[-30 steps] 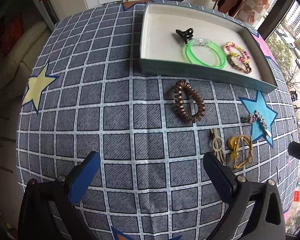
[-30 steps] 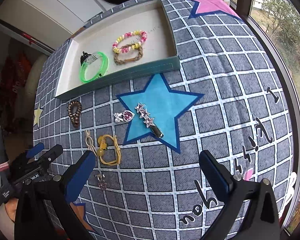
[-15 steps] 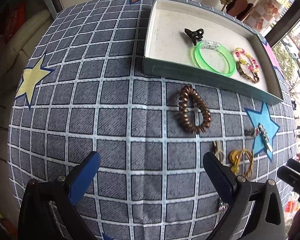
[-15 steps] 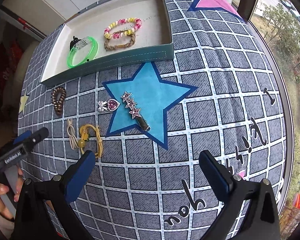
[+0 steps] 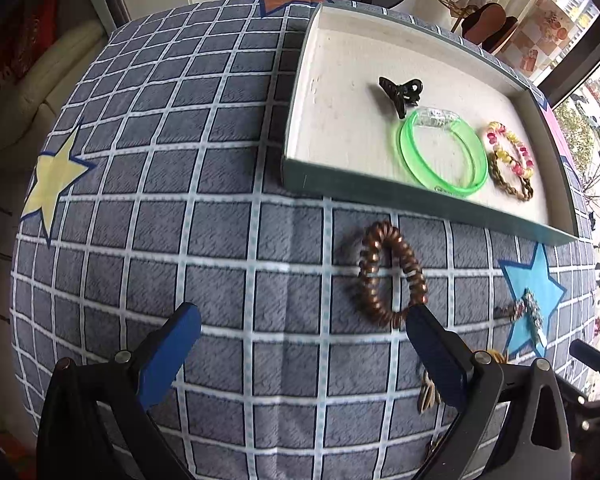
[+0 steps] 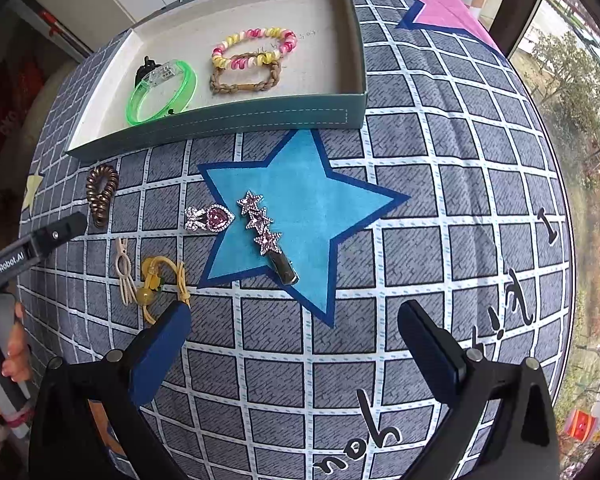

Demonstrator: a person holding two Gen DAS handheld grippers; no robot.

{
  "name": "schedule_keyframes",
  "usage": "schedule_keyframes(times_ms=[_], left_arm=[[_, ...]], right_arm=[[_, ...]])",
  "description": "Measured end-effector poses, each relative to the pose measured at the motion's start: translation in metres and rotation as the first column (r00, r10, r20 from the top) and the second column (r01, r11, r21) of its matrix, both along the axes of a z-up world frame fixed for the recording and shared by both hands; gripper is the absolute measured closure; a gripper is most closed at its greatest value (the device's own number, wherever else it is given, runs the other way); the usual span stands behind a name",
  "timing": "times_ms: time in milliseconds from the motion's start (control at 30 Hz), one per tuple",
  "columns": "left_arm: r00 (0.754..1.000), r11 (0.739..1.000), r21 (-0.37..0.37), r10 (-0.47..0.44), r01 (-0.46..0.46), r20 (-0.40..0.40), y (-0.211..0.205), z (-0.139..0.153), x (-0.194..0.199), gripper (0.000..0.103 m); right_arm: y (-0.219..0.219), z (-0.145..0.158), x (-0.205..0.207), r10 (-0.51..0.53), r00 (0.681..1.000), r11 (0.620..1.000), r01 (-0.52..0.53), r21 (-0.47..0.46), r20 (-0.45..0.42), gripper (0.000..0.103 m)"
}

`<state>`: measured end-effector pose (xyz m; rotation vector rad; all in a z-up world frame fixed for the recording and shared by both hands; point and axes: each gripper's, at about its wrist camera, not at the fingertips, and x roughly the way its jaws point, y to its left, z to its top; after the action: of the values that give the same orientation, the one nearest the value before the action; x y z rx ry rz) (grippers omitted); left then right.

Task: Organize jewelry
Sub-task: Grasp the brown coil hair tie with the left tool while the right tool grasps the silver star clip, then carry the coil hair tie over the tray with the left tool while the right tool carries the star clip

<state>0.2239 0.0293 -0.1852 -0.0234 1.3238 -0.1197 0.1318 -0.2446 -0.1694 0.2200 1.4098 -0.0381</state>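
A shallow green box holds a black claw clip, a green bangle, a pink-yellow coil bracelet and a braided brown bracelet. On the cloth lie a brown coil hair tie, a heart brooch, a star hair clip, a beige clip and a yellow cord tie. My left gripper is open, its right finger just below the brown tie. My right gripper is open, below the star clip.
The grey checked cloth with printed stars covers the table. A window runs along the right side. A sofa stands at the far left. The left gripper also shows in the right wrist view.
Both grippers have moved forward and lower. The brown hair tie now sits close above my left gripper's right finger; the star clip is nearer my right gripper. Both stay open.
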Motion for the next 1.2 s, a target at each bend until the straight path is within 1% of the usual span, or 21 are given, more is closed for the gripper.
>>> schedule_keyframes(times_ms=[100,267,300,367,400,500,533,633,700,767,800,867,900,933,1000,1067,1167,1200], left_arm=[[1.0,1.0,0.005,-0.006,0.006,0.0,-0.004,-0.003,0.006,0.0],[1.0,0.999,0.026,-0.019,0.019,0.0,-0.01,-0.009,0.014,0.0],[1.0,0.999,0.028,-0.018,0.018,-0.001,-0.015,-0.012,0.018,0.0],[1.0,0.999,0.031,-0.015,0.015,-0.007,-0.017,-0.015,0.022,0.0],[1.0,0.999,0.033,-0.016,0.017,-0.008,-0.017,-0.017,0.022,0.0],[0.999,0.997,0.063,-0.036,0.036,-0.005,-0.026,-0.027,0.021,0.002],[0.999,0.997,0.063,-0.044,0.044,-0.001,-0.028,-0.027,0.02,0.003],[0.998,0.997,0.058,-0.06,0.06,0.014,-0.042,-0.029,0.022,0.013],[0.997,0.996,0.057,-0.072,0.07,0.021,-0.053,-0.028,0.022,0.018],[0.995,0.994,0.055,-0.092,0.09,0.035,-0.061,-0.026,0.024,0.032],[0.994,0.993,0.055,-0.102,0.1,0.038,-0.071,-0.024,0.028,0.035],[0.991,0.991,0.055,-0.125,0.122,0.042,-0.081,-0.019,0.03,0.046],[0.99,0.99,0.053,-0.135,0.133,0.043,-0.086,-0.017,0.032,0.049],[0.989,0.989,0.051,-0.14,0.138,0.045,-0.091,-0.014,0.034,0.055],[0.989,0.989,0.042,-0.144,0.142,0.045,-0.101,-0.012,0.034,0.055],[0.988,0.989,0.04,-0.147,0.145,0.048,-0.107,-0.01,0.034,0.074],[0.987,0.988,0.011,-0.157,0.156,0.043,-0.108,-0.01,0.035,0.08],[0.986,0.987,0.002,-0.16,0.16,0.047,-0.109,-0.01,0.035,0.08]], right_arm=[[0.002,-0.003,0.004,0.016,1.0,1.0,-0.016,-0.011,0.005,0.001],[0.006,-0.012,0.016,0.038,0.999,0.999,-0.038,-0.037,-0.009,0.007],[0.007,-0.014,0.018,0.041,0.999,0.998,-0.042,-0.041,-0.011,0.008],[0.011,-0.019,0.023,0.052,0.998,0.997,-0.053,-0.051,-0.022,0.02],[0.012,-0.02,0.023,0.06,0.998,0.995,-0.061,-0.077,-0.016,0.022],[0.02,-0.022,0.03,0.086,0.996,0.991,-0.087,-0.099,-0.009,0.025],[0.022,-0.022,0.034,0.093,0.996,0.99,-0.093,-0.108,-0.007,0.028],[0.03,-0.023,0.04,0.113,0.994,0.984,-0.114,-0.139,-0.01,0.032],[0.036,-0.024,0.042,0.128,0.992,0.98,-0.128,-0.153,-0.01,0.033],[0.043,-0.026,0.045,0.142,0.99,0.977,-0.141,-0.158,-0.005,0.034],[0.044,-0.026,0.042,0.145,0.99,0.977,-0.143,-0.158,-0.002,0.036],[0.051,-0.029,0.045,0.147,0.989,0.977,-0.145,-0.157,0.001,0.038],[0.051,-0.029,0.04,0.148,0.989,0.977,-0.146,-0.156,0.003,0.041],[0.052,-0.028,0.041,0.149,0.989,0.977,-0.146,-0.156,0.004,0.045],[0.055,-0.027,0.039,0.145,0.989,0.978,-0.142,-0.155,0.008,0.051],[0.052,-0.028,0.037,0.141,0.99,0.978,-0.138,-0.154,0.008,0.055],[0.05,-0.026,0.038,0.138,0.99,0.979,-0.134,-0.155,0.012,0.062],[0.049,-0.026,0.038,0.135,0.991,0.979,-0.131,-0.155,0.015,0.07]])
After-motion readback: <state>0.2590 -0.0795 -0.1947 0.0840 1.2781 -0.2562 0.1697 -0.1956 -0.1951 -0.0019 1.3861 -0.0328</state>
